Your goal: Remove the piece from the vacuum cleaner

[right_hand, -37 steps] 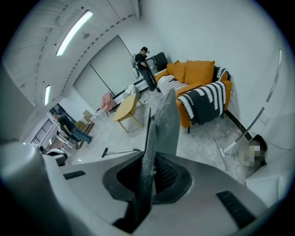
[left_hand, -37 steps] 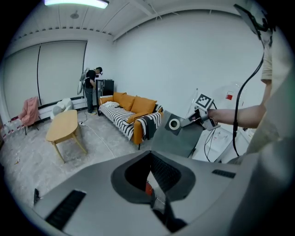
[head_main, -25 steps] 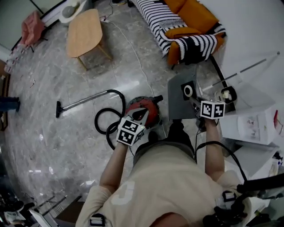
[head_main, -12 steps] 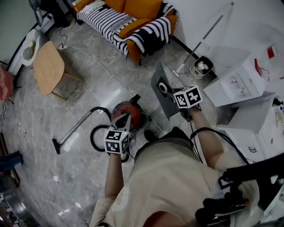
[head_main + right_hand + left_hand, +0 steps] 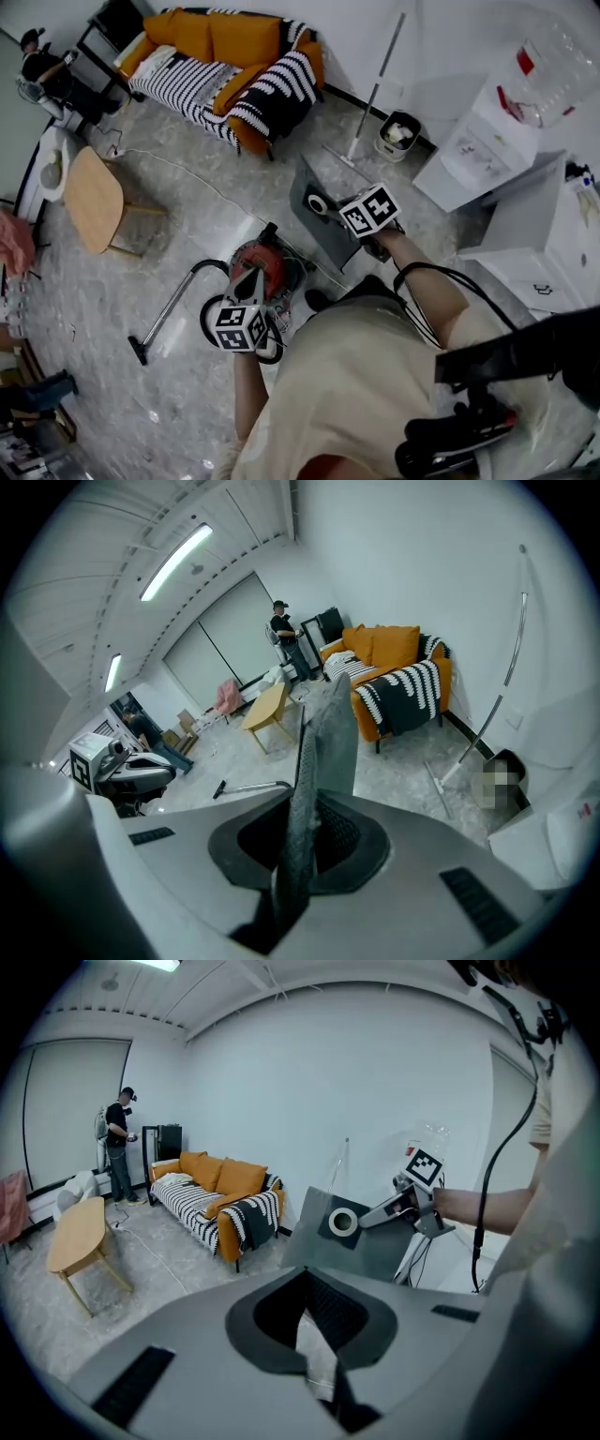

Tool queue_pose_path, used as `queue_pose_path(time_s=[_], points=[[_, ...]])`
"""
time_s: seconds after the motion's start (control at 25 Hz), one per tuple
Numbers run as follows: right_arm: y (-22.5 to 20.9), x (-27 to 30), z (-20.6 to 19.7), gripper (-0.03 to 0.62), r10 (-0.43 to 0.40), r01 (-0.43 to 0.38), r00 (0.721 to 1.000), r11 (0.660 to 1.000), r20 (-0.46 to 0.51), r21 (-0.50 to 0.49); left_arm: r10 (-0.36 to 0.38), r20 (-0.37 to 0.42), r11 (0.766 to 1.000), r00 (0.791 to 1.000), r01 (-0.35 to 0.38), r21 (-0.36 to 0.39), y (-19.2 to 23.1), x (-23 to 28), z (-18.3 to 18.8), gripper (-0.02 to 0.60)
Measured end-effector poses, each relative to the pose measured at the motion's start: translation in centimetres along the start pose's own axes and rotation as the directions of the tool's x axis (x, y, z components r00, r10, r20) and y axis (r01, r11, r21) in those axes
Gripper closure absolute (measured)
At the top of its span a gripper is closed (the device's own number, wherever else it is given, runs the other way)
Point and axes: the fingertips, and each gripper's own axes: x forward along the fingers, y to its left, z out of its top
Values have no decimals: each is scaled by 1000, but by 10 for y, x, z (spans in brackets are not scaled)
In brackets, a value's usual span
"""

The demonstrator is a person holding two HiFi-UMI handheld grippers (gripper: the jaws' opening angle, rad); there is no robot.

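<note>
Flat grey bag [image 5: 323, 225] with white ring [image 5: 318, 203], aloft and tilted, apart from red vacuum cleaner [image 5: 272, 265].

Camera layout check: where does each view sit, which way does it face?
Head view: on the head, steeply down at vacuum cleaner; torso, forearms, left gripper, right gripper show.
Left gripper view: faces the sofa; own jaws, right forearm show.
Right gripper view: sights along its clamped dust bag; own jaws show.
All share sofa, dust bag.

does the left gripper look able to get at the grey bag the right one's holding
Probably yes. The grey bag hangs from the right gripper in open air, straight ahead of the left gripper, with nothing between them. Its fingers look shut, so they'd need to open first.
</note>
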Motion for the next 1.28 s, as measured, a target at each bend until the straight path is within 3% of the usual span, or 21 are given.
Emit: queue_pose_path(time_s=[0.28, 0.4, 0.72, 0.92, 1.28], points=[[-29, -31, -21, 569, 2, -2, 1000, 1000, 9, 8, -3, -10, 1000, 1000, 3, 30, -40, 18, 11, 584], [-41, -41, -27, 569, 26, -26, 1000, 1000, 5, 6, 28, -6, 999, 1000, -28, 35, -57, 20, 19, 584], [-46, -54, -54, 569, 112, -115, 992, 992, -54, -43, 149, 35, 989, 988, -149, -19, -92, 0, 11, 584], [-45, -52, -61, 569, 169, -179, 980, 979, -101, -97, 203, 45, 976, 978, -198, -95, -118, -8, 2, 584], [-22, -50, -81, 569, 241, -267, 955, 952, -173, -148, 299, 36, 945, 954, -290, -152, -146, -44, -12, 584]])
